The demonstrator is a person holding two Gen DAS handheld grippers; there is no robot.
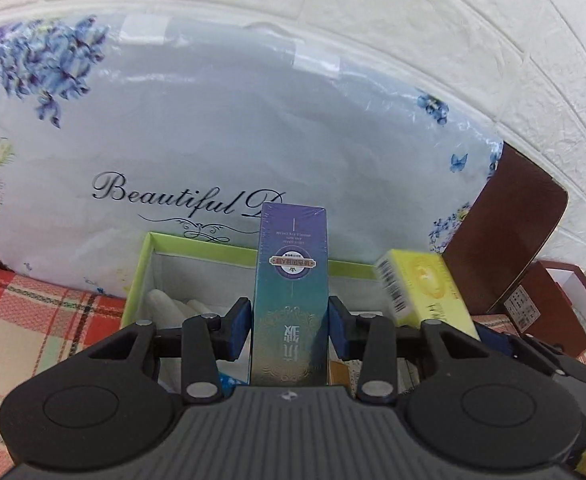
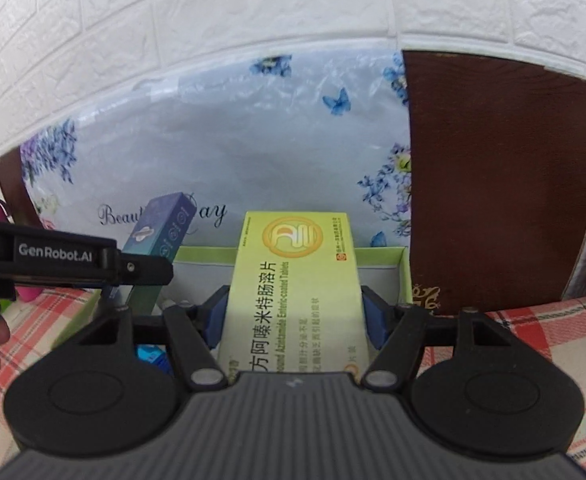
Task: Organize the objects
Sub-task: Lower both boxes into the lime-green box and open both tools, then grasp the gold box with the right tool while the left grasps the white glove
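My left gripper is shut on a tall blue-green box with gold print, held upright over an open green-rimmed box. My right gripper is shut on a yellow tablet box, held over the same green-rimmed box. The yellow box also shows at the right of the left wrist view. The blue-green box and the left gripper's body show at the left of the right wrist view.
A plastic-wrapped floral bag printed "Beautiful Day" leans on the white brick wall behind. A dark brown board stands at the right. A red plaid cloth covers the surface. White items lie inside the green-rimmed box. Small boxes sit far right.
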